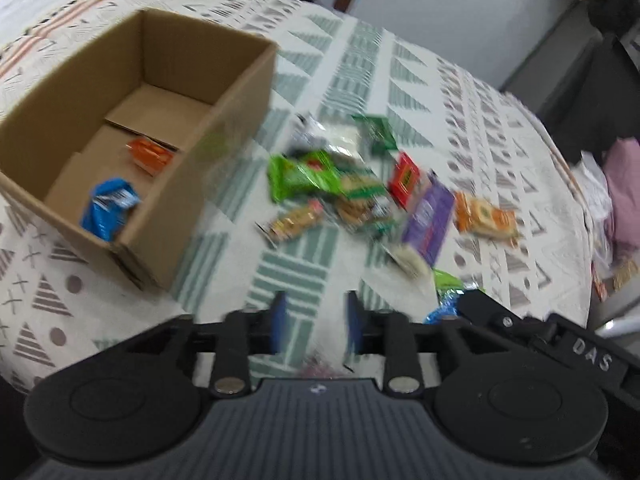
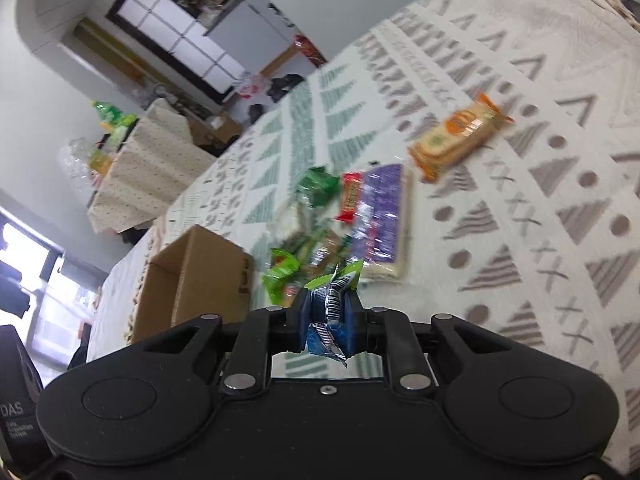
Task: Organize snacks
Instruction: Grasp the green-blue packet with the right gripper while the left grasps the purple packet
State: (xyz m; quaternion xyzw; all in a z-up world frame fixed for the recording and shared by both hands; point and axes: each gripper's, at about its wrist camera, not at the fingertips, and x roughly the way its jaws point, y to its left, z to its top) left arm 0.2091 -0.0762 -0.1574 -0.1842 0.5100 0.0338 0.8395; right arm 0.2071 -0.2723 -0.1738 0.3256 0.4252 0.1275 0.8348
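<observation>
1. Snacks lie in a loose heap [image 1: 352,192] on a bed cover [image 1: 472,120] printed with green and grey triangles; I take the cardboard box [image 1: 240,120] as my landmark, and the heap sits just to its right in my left wrist view.
2. Inside the box I see two packets: an orange one [image 1: 152,156] near the middle of the floor and a blue one [image 1: 110,210] in the near corner, leaning on the near wall.
3. Nearest the box in the heap is a bright green bag [image 1: 304,176], with a small brown bar [image 1: 294,220] just in front of it.
4. Further from the box come a red packet [image 1: 406,180], a purple pack [image 1: 428,220] and, farthest out, an orange cracker pack [image 1: 486,218]; a dark green packet [image 1: 378,134] lies at the far edge of the heap.
5. My left tool [image 1: 314,320] hangs over bare bed cover in front of the heap, its jaws partly apart with nothing between them.
6. My right tool [image 2: 326,316] is clamped narrow on a crumpled packet [image 2: 332,300], blue and silver with a green top edge and a barcode showing, lifted clear of the cover.
7. From the right wrist view the box [image 2: 196,276] stands left of that held packet, with the heap beyond it.
</observation>
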